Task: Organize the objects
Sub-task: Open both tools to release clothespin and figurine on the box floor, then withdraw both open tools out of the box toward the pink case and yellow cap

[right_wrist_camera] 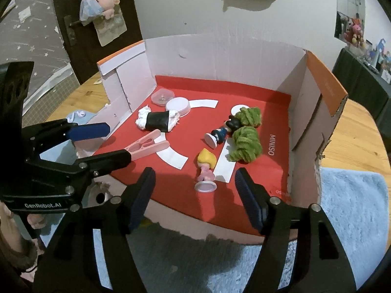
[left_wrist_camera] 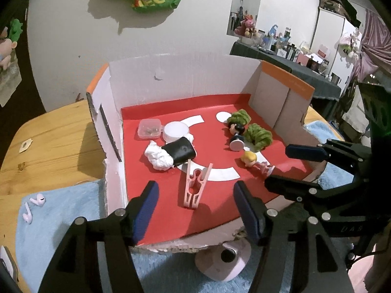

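Pink clothespin (left_wrist_camera: 195, 185) lies flat (prongs toward back wall).

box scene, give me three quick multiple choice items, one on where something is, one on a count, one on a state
1. Where do the pink earbuds lie?
A. on the blue cloth outside the box
B. inside the box on the red liner
C. in the clear plastic case

2. How many green yarn bundles are in the box?
A. one
B. two
C. four

3. How is the blonde figurine posed?
A. standing upright on its base
B. lying on its side
C. held in a gripper

Answers:
1. A: both earbuds rest on the cloth left of the box wall.
2. B: one bundle sits behind the other.
3. B: its round base faces sideways, and both the left gripper and the right gripper are open and hold nothing.
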Motion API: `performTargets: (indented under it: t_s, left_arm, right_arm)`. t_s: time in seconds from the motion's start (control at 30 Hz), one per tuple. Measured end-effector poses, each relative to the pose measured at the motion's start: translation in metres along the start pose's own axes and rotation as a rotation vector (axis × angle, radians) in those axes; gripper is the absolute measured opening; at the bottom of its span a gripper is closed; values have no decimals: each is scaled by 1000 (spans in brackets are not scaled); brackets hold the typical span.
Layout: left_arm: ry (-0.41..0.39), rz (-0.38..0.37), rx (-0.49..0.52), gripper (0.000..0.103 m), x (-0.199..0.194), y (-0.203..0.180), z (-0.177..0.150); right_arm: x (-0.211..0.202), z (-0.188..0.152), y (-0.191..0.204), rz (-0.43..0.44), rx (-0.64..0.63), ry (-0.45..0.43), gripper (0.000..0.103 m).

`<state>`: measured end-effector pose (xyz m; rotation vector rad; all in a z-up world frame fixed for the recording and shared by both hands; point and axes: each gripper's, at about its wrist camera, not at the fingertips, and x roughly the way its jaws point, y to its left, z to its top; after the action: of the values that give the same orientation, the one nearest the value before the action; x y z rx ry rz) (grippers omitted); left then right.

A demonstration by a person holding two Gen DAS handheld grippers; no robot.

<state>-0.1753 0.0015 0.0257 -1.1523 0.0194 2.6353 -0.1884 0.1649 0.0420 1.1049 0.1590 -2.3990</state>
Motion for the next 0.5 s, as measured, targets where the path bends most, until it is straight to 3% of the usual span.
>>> performTargets:
  t_s: [0.17,0.3,0.5]
  left_arm:
    - [-11,20,9,67,-7,-1,-2]
    - [-29,32,6,77,-13,-2,-3]
    - [-41,39,9,83,-21,-3,-6]
  right_arm:
    - [-6,-4,2,0,-2,-9,67]
    - [-14,-6,5,-3,-7,-27,77]
    - [-25,-11,10,-9,-18,-50,78]
